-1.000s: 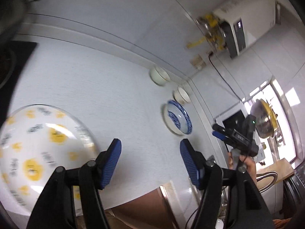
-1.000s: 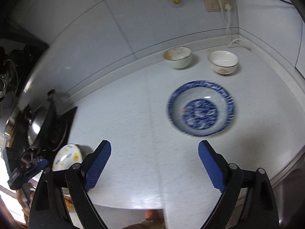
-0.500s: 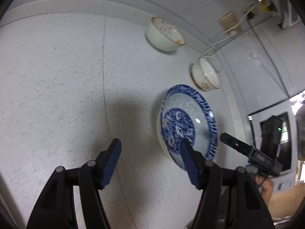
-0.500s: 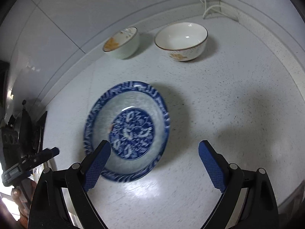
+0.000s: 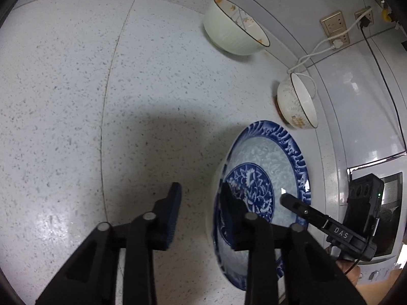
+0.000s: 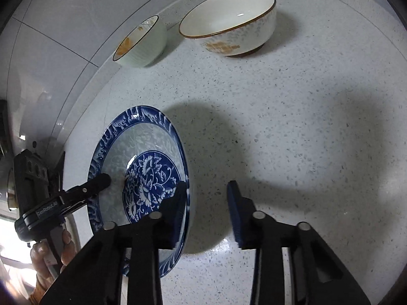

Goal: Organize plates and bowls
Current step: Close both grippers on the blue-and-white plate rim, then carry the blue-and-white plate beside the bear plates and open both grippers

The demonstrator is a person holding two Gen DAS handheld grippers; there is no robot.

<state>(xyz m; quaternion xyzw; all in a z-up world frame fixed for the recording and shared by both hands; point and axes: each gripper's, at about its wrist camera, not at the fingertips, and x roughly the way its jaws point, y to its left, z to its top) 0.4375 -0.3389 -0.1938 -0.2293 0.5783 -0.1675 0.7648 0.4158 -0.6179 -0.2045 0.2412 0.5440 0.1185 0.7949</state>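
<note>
A blue-and-white patterned plate (image 5: 267,157) (image 6: 142,142) lies on the speckled counter (image 5: 63,101). My left gripper (image 5: 201,192) straddles its left rim, one finger inside and one outside. Its jaws are closing, and the outer pad stands apart from the rim. My right gripper (image 6: 207,190) straddles the opposite rim the same way, also closing, with a gap at its outer pad. Each gripper shows in the other's view, the right gripper (image 5: 295,203) and the left gripper (image 6: 96,181). Behind the plate stand a pale green bowl (image 5: 234,33) (image 6: 142,45) and a white brown-rimmed bowl (image 5: 297,101) (image 6: 229,20).
The tiled wall runs close behind the bowls, with sockets (image 5: 333,25) and a white cable (image 5: 318,48) trailing to the counter. A dark-fronted appliance (image 5: 391,203) stands past the plate. A person's hand (image 6: 51,251) holds the left gripper. The counter seam (image 5: 106,101) runs left of the plate.
Both grippers came down and in onto the blue plate from opposite sides, and their jaws narrowed around its rim. The yellow-patterned plate has left the left wrist view.
</note>
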